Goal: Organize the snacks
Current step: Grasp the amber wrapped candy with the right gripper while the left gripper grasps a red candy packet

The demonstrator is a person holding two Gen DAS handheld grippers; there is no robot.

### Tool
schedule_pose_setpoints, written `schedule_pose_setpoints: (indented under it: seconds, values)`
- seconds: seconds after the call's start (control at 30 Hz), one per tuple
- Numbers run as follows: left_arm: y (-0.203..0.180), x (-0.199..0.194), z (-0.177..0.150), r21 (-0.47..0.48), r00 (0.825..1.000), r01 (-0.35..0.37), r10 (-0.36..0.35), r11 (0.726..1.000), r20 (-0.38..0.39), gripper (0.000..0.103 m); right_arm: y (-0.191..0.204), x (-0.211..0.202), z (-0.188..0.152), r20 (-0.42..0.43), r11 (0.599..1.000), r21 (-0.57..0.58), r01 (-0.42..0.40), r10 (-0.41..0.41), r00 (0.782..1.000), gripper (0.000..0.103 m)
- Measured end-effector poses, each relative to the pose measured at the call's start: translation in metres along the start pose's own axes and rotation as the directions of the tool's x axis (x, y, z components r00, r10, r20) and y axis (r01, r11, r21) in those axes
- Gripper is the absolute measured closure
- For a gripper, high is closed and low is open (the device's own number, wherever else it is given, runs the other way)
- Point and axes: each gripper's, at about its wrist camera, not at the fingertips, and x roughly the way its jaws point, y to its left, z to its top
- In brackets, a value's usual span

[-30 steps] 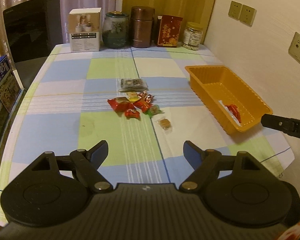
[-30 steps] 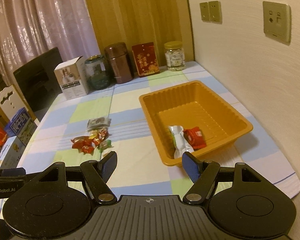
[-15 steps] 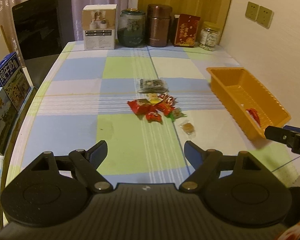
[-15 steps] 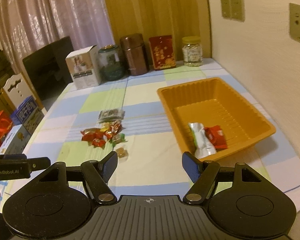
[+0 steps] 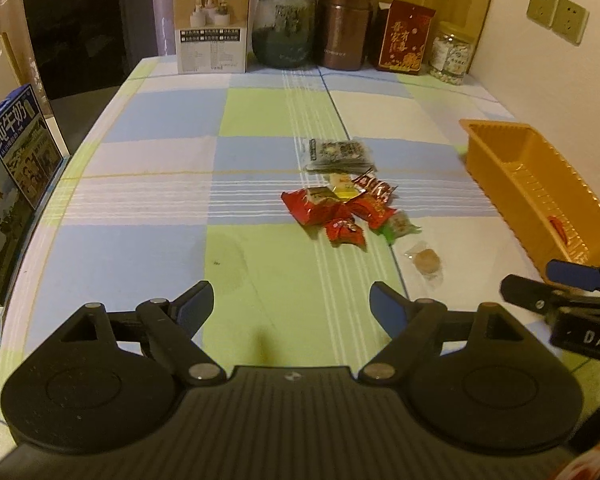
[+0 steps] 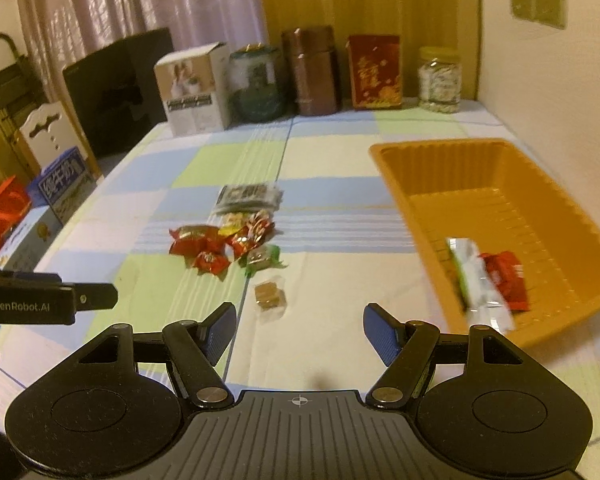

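A pile of wrapped snacks (image 5: 342,208) lies mid-table: red packets, a dark packet (image 5: 338,155) behind, a green one and a small brown candy (image 5: 426,260) nearest. The pile also shows in the right wrist view (image 6: 230,240), with the brown candy (image 6: 269,295) just ahead of my right gripper. An orange tray (image 6: 496,152) at right holds a white-green packet (image 6: 476,280) and a red packet (image 6: 504,280). The tray shows in the left wrist view (image 5: 496,168). My left gripper (image 5: 292,306) is open and empty. My right gripper (image 6: 299,332) is open and empty.
Along the far table edge stand a white box (image 5: 211,26), a glass jar (image 5: 284,26), a brown canister (image 5: 346,26), a red box (image 5: 404,38) and a small jar (image 5: 450,54). A wall runs along the right. Milk cartons (image 5: 16,140) sit off the left edge.
Both grippers have moved left and closer to the snack pile. The tray has shifted right in both views. Both stay open.
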Motion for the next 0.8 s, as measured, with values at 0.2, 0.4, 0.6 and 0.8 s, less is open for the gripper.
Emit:
schedule_pose_setpoints:
  seconds: [0.2,0.4,0.6,0.8]
  values:
    - [0.003,0.025,0.005,-0.012,1.000,0.006,-0.007,1.000,-0.017,0.019,0.005,0.035,0.003,-0.027,0.999,-0.032,-0.012,0.011,1.000,0.042]
    - [0.004,0.042,0.010,-0.016,1.000,0.013,-0.013,1.000,-0.019,0.019,0.011,0.065,0.003,-0.049,0.997,-0.076,-0.026,0.022,0.999,0.054]
    - [0.006,0.054,0.011,-0.015,1.000,0.014,-0.015,1.000,-0.028,0.019,0.016,0.087,0.001,-0.066,0.995,-0.097,-0.027,0.021,0.998,0.059]
    - [0.008,0.061,0.011,-0.017,0.999,0.019,-0.020,1.000,-0.029,0.019,0.021,0.098,0.002,-0.052,0.990,-0.141,-0.004,-0.003,0.999,0.070]
